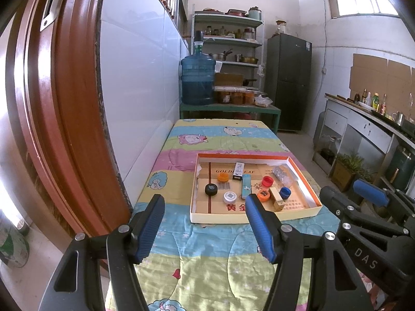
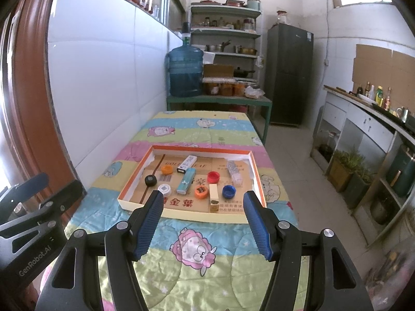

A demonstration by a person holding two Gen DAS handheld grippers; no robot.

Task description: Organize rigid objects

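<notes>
**Both grippers poised, tray waiting on the counter**

Here's the left gripper, fingers spread wide with nothing between them, hanging over the near end of the counter and its cartoon-sheep quilt. This view alone catches the brown door looming at the left, plus the right gripper's blue pad at the right edge. Over to the right wrist view: the right gripper is just as wide, just as empty, and the left tool's black frame sits low at the left.

Straight ahead lies the shallow orange-rimmed tray, on the quilt just beyond the fingertips, holding everything: black cap, white cap, two orange caps, red cap, blue cap, a long blue box, a small cream box, and a clear packet by the right wall. Nothing is touched.

Beyond the counter: a big water jug on a green bench, shelves of pots and jars, a dark fridge. Bottles line a worktop along the right wall; tiled floor below
</notes>
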